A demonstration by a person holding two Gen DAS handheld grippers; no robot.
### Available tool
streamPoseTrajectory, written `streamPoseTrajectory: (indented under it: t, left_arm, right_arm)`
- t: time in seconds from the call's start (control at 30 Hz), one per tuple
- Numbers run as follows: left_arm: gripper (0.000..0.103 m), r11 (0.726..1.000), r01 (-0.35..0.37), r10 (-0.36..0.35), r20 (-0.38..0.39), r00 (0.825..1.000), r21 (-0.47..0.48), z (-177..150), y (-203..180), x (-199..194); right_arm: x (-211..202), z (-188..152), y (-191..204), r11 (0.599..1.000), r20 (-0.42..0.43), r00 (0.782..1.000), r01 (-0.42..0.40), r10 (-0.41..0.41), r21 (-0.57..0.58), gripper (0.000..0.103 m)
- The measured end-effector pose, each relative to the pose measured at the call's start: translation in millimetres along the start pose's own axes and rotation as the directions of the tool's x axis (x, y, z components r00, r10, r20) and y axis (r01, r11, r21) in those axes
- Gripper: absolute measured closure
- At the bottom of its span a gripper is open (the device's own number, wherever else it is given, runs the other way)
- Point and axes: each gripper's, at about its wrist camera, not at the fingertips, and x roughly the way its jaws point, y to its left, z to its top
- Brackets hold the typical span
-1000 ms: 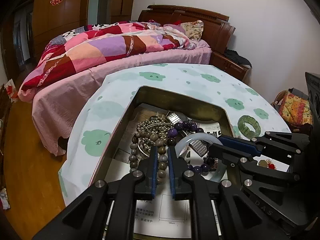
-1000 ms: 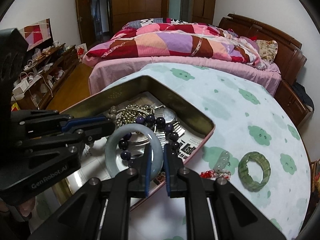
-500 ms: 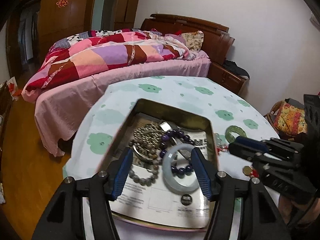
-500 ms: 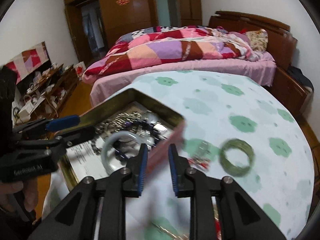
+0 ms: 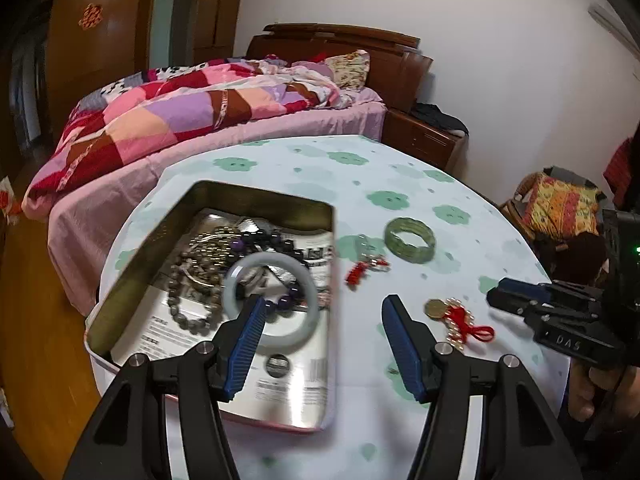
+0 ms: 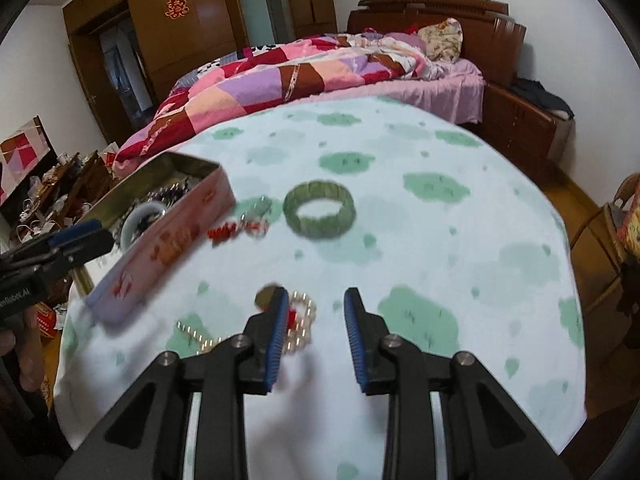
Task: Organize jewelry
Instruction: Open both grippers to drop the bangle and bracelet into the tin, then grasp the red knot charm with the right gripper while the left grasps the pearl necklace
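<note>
Left hand-held gripper (image 5: 322, 338): angled down over the round surface with the pale green-flowered cloth (image 5: 400, 184), blue-padded jaws spread wide, nothing between them. Its left finger overlaps the rim of the pale jade bangle (image 5: 272, 300), seen from the left wrist camera; contact cannot be told.

At 9 o'clock of that view, the open rectangular metal tin with a pink outer wall (image 5: 132, 264) sits on the surface. Inside it: the bangle lying on top, a grey-brown bead bracelet (image 5: 188, 300), dark purple beads (image 5: 260, 240), printed paper beneath.

Moving right, on the cloth just outside the tin: a small red charm with clear beads (image 5: 366, 268), then a green segmented stone bracelet (image 5: 410, 239) at about 1 o'clock, apart from the charm.

At 3 o'clock, a gold coin ornament with a red knot and pearl beads (image 5: 456, 318) lies near the right hand-held gripper (image 6: 316, 320).

Right hand-held gripper: pointed down at the cloth, jaws opening, moderately spread. The coin ornament lies just beside its left finger, partly hidden; not pinched. A person's fingers (image 5: 588, 390) wrap its handle.
</note>
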Motion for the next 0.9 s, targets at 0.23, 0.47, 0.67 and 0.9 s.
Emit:
streamPoseTrajectory:
  t: [0.23,0.47,0.67,0.9]
  left_arm:
    - [0.042,0.999,-0.012,0.013,-0.027,1.000,0.034,-9.0,-14.7,8.3]
    - [0.042,0.999,0.003,-0.002,-0.034,0.999,0.048,-13.5,-24.4,10.0]
    - [0.041,0.993,-0.024,0.027,-0.028,0.999,0.112,-13.1,-42.8,12.9]
    - [0.041,0.981,0.014,-0.011,-0.016,1.000,0.194,-7.5,-71.3,10.8]
  right_arm:
    - [3.4,-16.5,15.9,0.997,-0.029,0.998,-0.062,0.060,-0.044,0.071]
    - [17.6,-27.3,19.6,0.996,-0.060,0.996,-0.067,0.064,-0.063,0.097]
    - [1.3,-24.8,13.0,0.997,-0.005,0.999,-0.054,0.053,-0.057,0.100]
    - [-20.0,-16.4,-14.4,1.000,0.051,0.999,0.012,-0.011,-0.015,0.100]
